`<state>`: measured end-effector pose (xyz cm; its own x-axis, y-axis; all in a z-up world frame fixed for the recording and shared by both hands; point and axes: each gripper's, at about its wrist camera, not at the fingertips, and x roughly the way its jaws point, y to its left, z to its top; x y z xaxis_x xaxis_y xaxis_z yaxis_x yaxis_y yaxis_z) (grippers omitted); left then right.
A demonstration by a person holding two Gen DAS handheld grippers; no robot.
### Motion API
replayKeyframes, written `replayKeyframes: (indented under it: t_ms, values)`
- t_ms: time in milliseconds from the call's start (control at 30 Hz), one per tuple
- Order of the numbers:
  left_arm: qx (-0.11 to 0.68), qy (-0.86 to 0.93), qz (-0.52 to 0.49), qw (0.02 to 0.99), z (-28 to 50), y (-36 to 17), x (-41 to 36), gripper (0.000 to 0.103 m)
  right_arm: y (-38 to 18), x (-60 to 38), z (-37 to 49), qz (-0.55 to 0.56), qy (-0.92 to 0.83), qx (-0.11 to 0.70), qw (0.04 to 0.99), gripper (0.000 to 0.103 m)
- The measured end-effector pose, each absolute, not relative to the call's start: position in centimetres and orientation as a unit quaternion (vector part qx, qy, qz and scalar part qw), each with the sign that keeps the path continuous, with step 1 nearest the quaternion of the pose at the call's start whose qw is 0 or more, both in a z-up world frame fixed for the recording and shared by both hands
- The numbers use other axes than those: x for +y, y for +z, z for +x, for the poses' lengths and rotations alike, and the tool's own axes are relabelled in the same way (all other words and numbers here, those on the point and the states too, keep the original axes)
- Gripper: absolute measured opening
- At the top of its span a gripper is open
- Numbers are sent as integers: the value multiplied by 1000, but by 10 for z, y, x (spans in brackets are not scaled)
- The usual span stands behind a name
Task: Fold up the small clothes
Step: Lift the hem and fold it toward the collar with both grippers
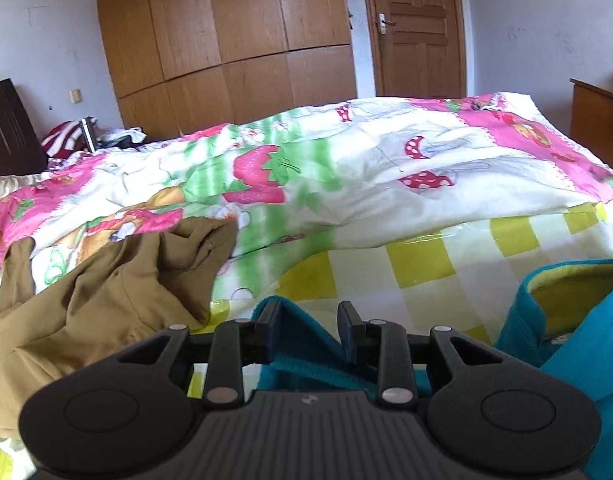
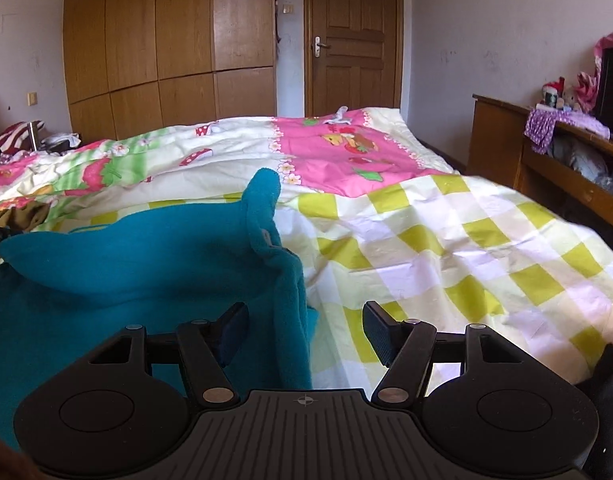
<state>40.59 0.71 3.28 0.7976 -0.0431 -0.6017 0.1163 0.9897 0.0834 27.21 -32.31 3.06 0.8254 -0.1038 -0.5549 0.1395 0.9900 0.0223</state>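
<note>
The left gripper (image 1: pixel 310 316) has its two fingers apart, with teal fleece lying in the gap but not pinched. The right gripper (image 2: pixel 304 326) has its fingers spread wide, and the edge of the teal garment (image 2: pixel 146 264) hangs between them, free of the pads. This garment lies on the yellow checked sheet (image 2: pixel 446 248). A brown garment (image 1: pixel 106 292) lies to the left, partly on the strawberry quilt (image 1: pixel 346 168).
</note>
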Motion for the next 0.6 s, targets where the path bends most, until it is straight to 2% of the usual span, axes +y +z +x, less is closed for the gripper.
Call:
replayKeyframes:
  t_ms: [33,67,133,233,333,433,467,533,600]
  values:
    - [322,-62,29,944,405,39,12,46,30,-326,271,51,-50,300,951,58]
    - [326,-79,-9,942,404,45,20,49,29,-327,271,67,-38,312,947,37]
    - [345,-107,-75,930,408,58,34,52,28,-327,272,89,-19,340,936,13]
    - [327,-107,-106,933,389,76,51,52,39,-341,265,152,-14,350,924,7]
    - [302,-127,-17,945,339,79,47,58,61,-357,238,231,6,336,913,6]
    - [278,-133,64,949,293,62,42,73,77,-356,212,254,34,321,912,6]
    - [280,-121,88,948,286,52,39,80,74,-356,210,251,21,325,912,6]
    - [311,-95,122,938,283,29,36,79,46,-363,220,263,-23,376,888,11]
    - [334,-81,92,935,278,14,48,79,11,-367,225,260,-69,423,865,18]
